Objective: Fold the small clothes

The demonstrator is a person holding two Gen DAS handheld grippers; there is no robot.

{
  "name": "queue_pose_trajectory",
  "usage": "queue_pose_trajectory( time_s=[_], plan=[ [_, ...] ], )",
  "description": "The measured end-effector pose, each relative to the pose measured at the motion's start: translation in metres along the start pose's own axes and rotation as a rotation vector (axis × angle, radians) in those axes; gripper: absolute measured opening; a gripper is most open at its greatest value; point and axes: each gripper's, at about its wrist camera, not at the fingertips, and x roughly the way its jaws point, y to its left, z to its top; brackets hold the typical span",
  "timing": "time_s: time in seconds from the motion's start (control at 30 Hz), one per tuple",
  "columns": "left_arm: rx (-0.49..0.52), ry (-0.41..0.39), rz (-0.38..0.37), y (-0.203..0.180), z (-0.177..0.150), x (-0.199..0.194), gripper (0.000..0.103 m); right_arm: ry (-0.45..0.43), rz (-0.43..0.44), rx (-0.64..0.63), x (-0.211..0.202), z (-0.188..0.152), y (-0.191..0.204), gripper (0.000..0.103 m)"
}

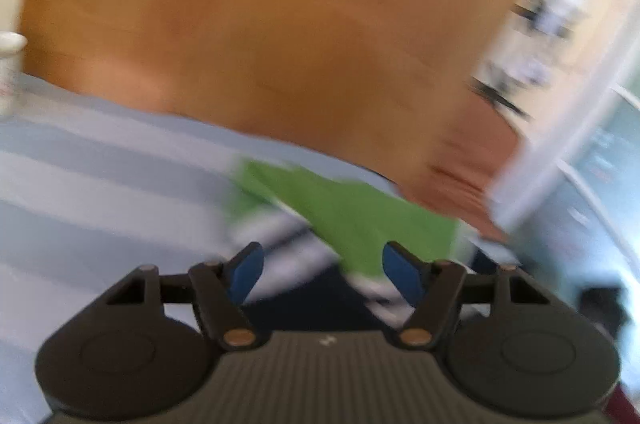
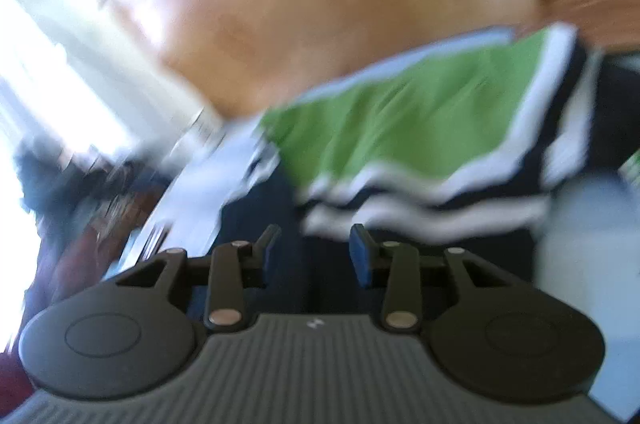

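Green-and-striped garment (image 2: 404,127) lying bunched on pale striped cloth (image 1: 100,183), seemingly part-folded at most; left gripper (image 1: 322,270) and right gripper (image 2: 316,250) both released, empty; squaring and final fold judged outstanding.

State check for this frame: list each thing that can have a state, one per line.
Left gripper: open, nothing between its fingers.
Right gripper: open, nothing gripped.
Striped garment: lying loose and rumpled on the bed, green band up, not held.
Striped bedsheet: spread flat.
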Motion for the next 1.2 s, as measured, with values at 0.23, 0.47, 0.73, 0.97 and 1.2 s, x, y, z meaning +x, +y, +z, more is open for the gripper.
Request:
queue_pose_trajectory(
  time_s=[0.23,0.47,0.73,0.97,1.2],
  plan=[
    [-0.154,0.193,-0.066,0.045,0.034,0.092,0.073,0.143,-0.076,-0.102,0.029,-0.029,0.023,0.040],
    [-0.379,0.156,-0.080,0.081,0.059,0.139,0.012,0.212,-0.033,-0.152,0.043,-0.041,0.039,0.007],
    [-0.121,0.121,0.110,0.056,0.089,0.132,0.011,0.026,-0.221,-0.449,0.018,0.042,0.068,0.006],
    [-0.115,0.093,0.344,0.064,0.096,0.144,0.005,0.030,-0.507,-0.509,0.095,0.117,0.011,0.020],
    [-0.001,0.140,0.156,0.043,0.055,0.129,0.094,-0.032,-0.435,-0.194,0.075,0.115,-0.052,0.045]
  ],
)
